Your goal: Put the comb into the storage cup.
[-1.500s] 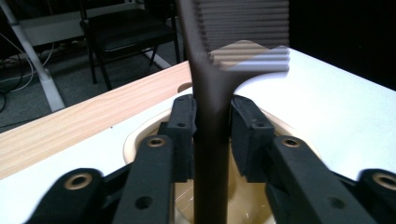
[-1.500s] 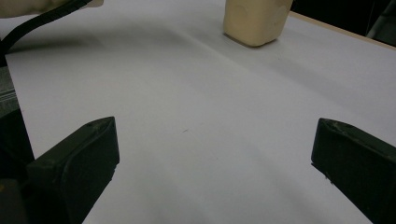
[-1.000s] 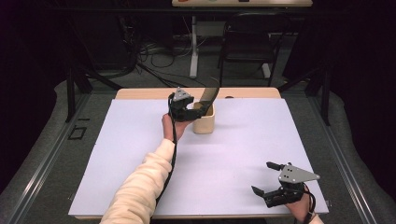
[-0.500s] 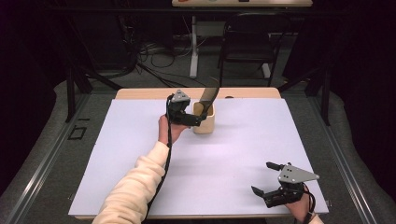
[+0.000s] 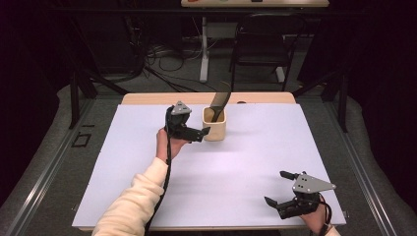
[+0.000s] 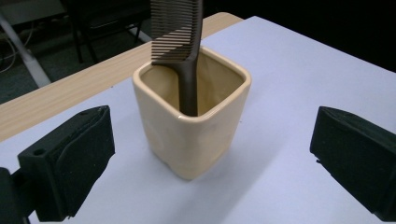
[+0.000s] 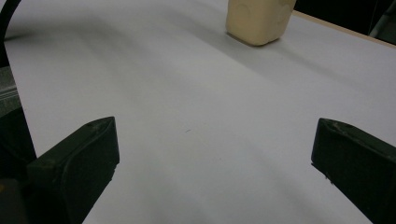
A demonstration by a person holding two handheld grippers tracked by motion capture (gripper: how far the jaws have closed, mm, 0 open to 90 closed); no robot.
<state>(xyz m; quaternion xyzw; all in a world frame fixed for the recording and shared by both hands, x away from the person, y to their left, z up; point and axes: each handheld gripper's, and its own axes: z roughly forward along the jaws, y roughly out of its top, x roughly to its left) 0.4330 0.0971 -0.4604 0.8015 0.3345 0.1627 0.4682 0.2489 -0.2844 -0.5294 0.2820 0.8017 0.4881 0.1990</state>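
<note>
The comb stands handle-down in the cream cup at the table's far side. The left tongs, jaws just opened wide and empty, sit beside the cup; drop-off looks done. Right tongs rest spread, empty. Next: pull clear without tipping it.

Left gripper: backs off the cup toward the left of the high view, now just beside it.
Its jaws: have just been opening, nothing between them.
Comb: released, stands leaning in the cup.
</note>
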